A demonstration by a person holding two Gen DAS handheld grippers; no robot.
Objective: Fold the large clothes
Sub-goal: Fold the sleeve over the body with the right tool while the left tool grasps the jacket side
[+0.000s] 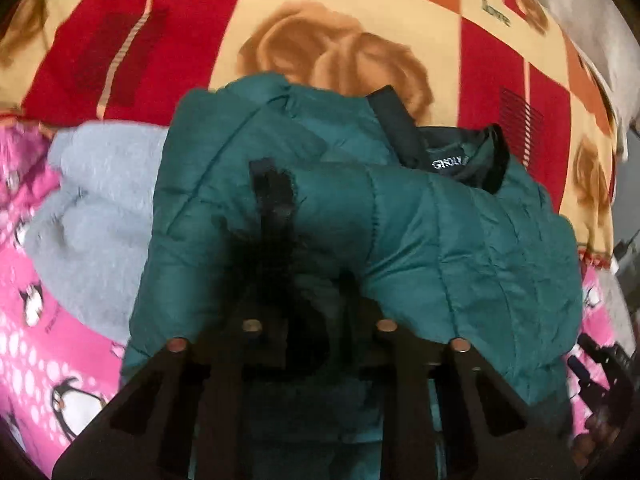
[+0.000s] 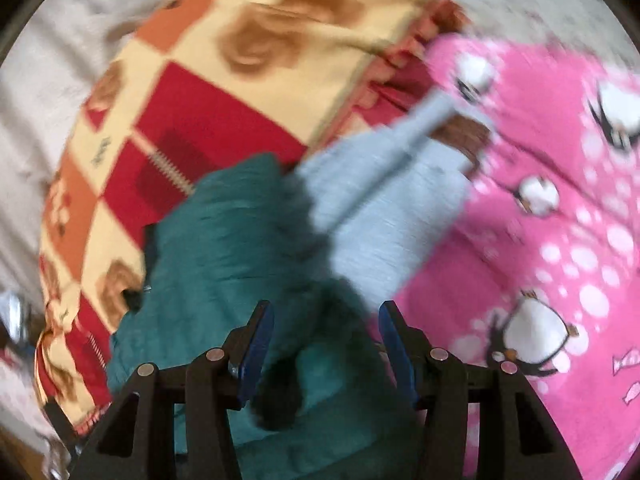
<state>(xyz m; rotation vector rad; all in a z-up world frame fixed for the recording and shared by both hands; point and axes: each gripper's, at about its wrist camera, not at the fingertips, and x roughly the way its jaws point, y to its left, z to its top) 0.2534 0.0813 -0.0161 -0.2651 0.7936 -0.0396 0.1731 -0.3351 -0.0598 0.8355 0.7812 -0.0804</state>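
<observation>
The left tongs (image 1: pixel 276 200) are hard to make out: their fingers blur into one dark smear against the teal puffer jacket (image 1: pixel 440 240), and they are closed together, though whether any fabric is pinched between them cannot be told. The jacket lies bunched in the middle of the bed, its dark collar (image 1: pixel 460 152) with a partly readable label at the far side. The jacket's near edge is cut off behind the tongs' black frame.

The left wrist view alone shows the collar and label; it also shows a grey garment (image 1: pixel 92 208) just left of the jacket, touching it, on a pink penguin-print blanket (image 1: pixel 36 360), with a red, cream and orange checked blanket (image 1: pixel 200 32) beyond.

The right wrist view is heavily motion-blurred. The right tongs (image 2: pixel 326 360) stand apart, blue pads (image 2: pixel 256 352) visible, over the jacket's near part with nothing pressed between them; a dark shadow falls in the gap. Here the grey garment sits right of the jacket, and a pale floor or sheet (image 2: pixel 36 92) shows at far left
</observation>
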